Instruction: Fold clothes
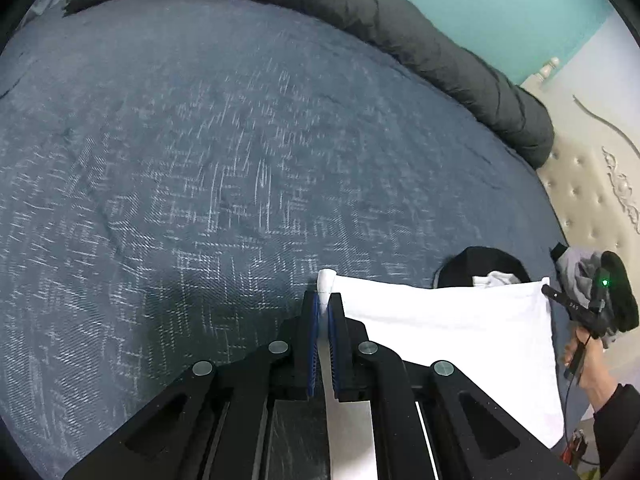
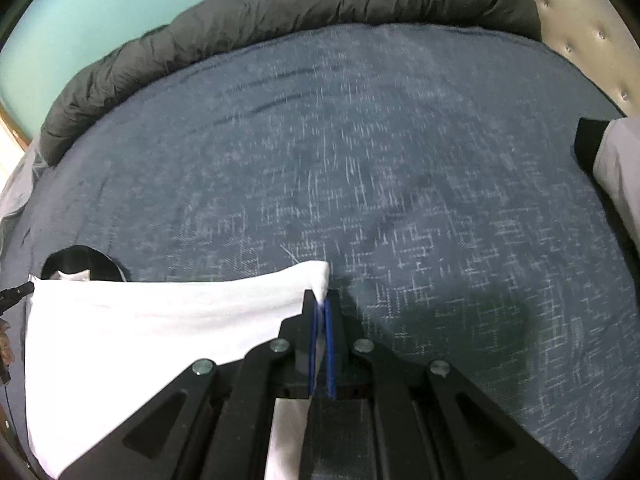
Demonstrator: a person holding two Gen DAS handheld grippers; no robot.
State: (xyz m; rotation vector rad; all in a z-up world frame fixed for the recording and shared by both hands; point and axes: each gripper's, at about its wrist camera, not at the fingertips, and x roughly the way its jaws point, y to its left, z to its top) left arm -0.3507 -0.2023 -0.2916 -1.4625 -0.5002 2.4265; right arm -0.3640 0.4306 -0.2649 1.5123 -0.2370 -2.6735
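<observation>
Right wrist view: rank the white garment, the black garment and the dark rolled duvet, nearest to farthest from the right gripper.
1. White garment, pinched in the right gripper.
2. Black garment, far left, behind the white one.
3. Dark rolled duvet, along the bed's far edge.

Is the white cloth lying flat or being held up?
Held up: the left gripper and right gripper each pinch a top corner of the white cloth.

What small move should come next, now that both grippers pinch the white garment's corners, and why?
Probably lift both corners together and carry them forward over the bedspread. The left gripper and right gripper are each shut on a corner of the white garment, whose top edge is stretched between them, ready for a fold.
</observation>
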